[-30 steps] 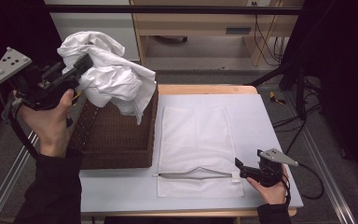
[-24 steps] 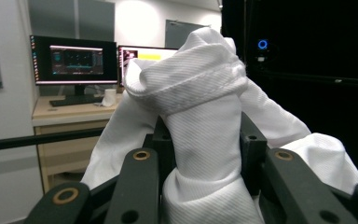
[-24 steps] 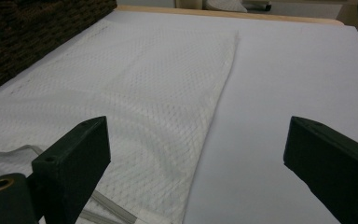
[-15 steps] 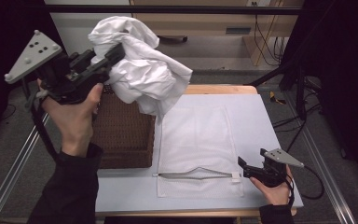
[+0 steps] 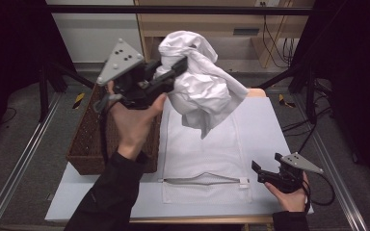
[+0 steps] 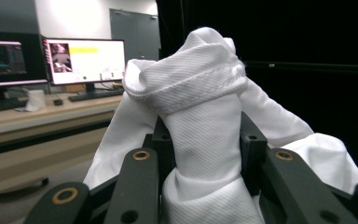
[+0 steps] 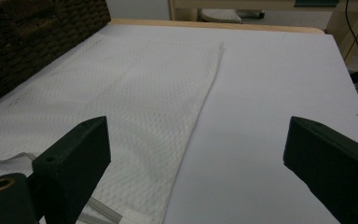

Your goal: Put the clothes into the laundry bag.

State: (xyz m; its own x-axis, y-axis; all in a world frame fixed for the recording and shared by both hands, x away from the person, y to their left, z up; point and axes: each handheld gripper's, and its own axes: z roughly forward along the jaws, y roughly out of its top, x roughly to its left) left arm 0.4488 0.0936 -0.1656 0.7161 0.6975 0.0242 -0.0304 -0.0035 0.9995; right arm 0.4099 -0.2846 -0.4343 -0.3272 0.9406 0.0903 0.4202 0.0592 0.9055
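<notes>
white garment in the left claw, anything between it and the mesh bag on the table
Nothing visible. The white garment hangs from the left claw above the flat mesh bag, whose top is bare; the right claw waits near its zipper end.

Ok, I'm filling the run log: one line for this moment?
left tongs: shut on shirt, held above mesh bag | right tongs: open, near zipper | basket: left

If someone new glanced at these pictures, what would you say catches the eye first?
The bunched white garment, clamped in the left gripper and hanging in the air above the flat mesh laundry bag on the table. To its left stands a dark wicker basket, and the right gripper waits open beside the bag's zipper end.
</notes>
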